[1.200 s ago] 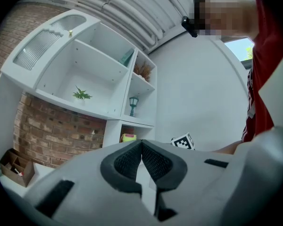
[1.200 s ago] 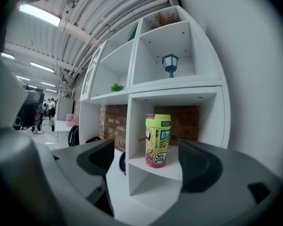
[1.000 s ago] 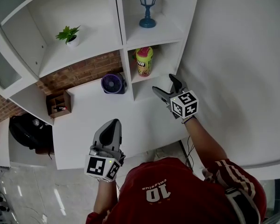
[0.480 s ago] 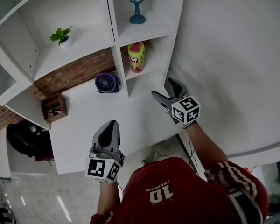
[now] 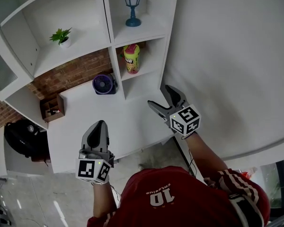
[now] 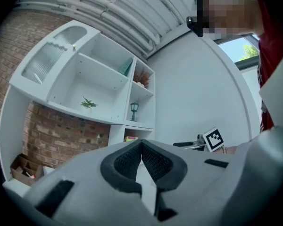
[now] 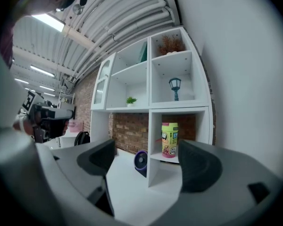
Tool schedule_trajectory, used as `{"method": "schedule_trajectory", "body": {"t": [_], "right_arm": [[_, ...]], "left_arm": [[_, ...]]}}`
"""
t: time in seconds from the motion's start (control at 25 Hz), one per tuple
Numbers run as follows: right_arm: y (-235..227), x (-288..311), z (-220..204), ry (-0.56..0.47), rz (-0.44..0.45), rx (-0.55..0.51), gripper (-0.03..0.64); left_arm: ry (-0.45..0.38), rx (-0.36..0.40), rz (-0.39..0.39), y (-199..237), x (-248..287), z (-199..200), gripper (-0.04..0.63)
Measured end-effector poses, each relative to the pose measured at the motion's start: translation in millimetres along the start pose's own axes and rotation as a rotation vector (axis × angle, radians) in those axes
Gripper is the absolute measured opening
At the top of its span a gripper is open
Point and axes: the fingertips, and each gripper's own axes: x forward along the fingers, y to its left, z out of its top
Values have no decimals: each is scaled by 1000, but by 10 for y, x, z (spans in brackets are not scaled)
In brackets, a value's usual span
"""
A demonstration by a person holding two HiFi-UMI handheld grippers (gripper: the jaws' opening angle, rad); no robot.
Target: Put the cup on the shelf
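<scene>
The cup, yellow-green with a pink lid and printed label, stands upright in the lower small compartment of the white shelf. The right gripper view shows the cup between and beyond the jaws, well apart from them. My right gripper hovers over the white desk in front of that compartment, open, with nothing between its fingers. Lower left, over the desk's front edge, my left gripper is shut and empty, its pads pressed together.
A purple fan sits on the white desk beside the shelf's upright. A blue lantern and a small plant stand on higher shelves. A wooden box and a black chair are at left. A white wall bounds the right.
My right gripper has drawn back from the shelf compartment toward the person, staying open. The left gripper drifted slightly left and down. The cup has stayed in its compartment.
</scene>
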Motion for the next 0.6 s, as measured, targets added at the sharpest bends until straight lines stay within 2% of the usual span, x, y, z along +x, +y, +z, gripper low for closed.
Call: {"method": "schedule_trajectory", "body": {"t": [0.12, 0.32, 0.48, 0.6], "right_arm": [[103, -270, 133, -40, -3, -13, 407], [282, -939, 152, -68, -8, 29, 408], [441, -1581, 65, -64, -12, 19, 407], [555, -1942, 23, -83, -9, 55, 405]], "left_arm": [[-7, 25, 29, -132, -155, 74, -6], [-1, 35, 74, -546, -481, 143, -6], [38, 130, 72, -1047, -766, 126, -6], [52, 120, 53, -1385, -994, 115, -6]]}}
